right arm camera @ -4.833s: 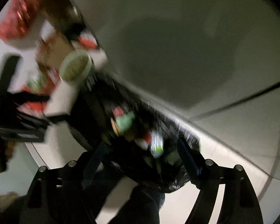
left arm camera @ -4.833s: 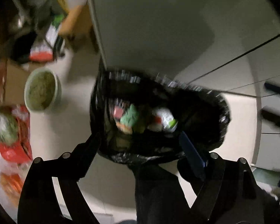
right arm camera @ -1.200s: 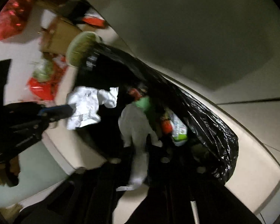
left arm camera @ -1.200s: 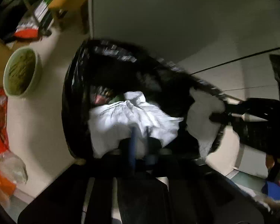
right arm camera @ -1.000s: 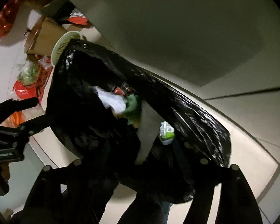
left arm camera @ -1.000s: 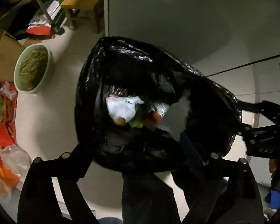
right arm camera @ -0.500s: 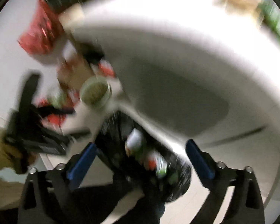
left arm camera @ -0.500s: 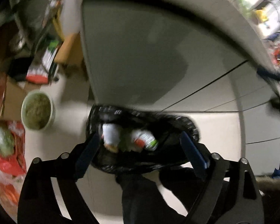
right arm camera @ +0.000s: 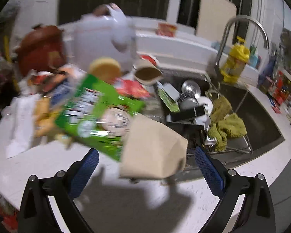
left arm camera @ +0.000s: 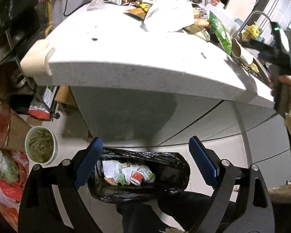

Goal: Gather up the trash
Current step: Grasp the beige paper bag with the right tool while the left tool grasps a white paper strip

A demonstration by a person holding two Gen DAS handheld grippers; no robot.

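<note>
Left wrist view: left gripper (left arm camera: 145, 163) spread wide, empty, blue pads (left arm camera: 202, 164) low in frame. Between and below them, black trash bag (left arm camera: 176, 167) on the floor, mouth up, crumpled paper and wrappers (left arm camera: 126, 172) inside. Left of that, green-filled bowl (left arm camera: 41, 148) on the tiles. Higher up, white countertop (left arm camera: 126, 58) with a heap of wrappers (left arm camera: 168, 15) at upper centre. Far right, a hand on the other gripper's handle.

Right wrist view: right gripper (right arm camera: 146, 171) splayed wide, nothing between the pads (right arm camera: 208, 171). Just beyond, tan paper bag (right arm camera: 153, 149) at centre, apart from both pads. Left of and behind it, green snack packet (right arm camera: 95, 112), blurred. Sink (right arm camera: 261, 128) at right holding green cloth (right arm camera: 225, 124) and dishes. Farthest, white rice cooker (right arm camera: 102, 40) at upper left.
</note>
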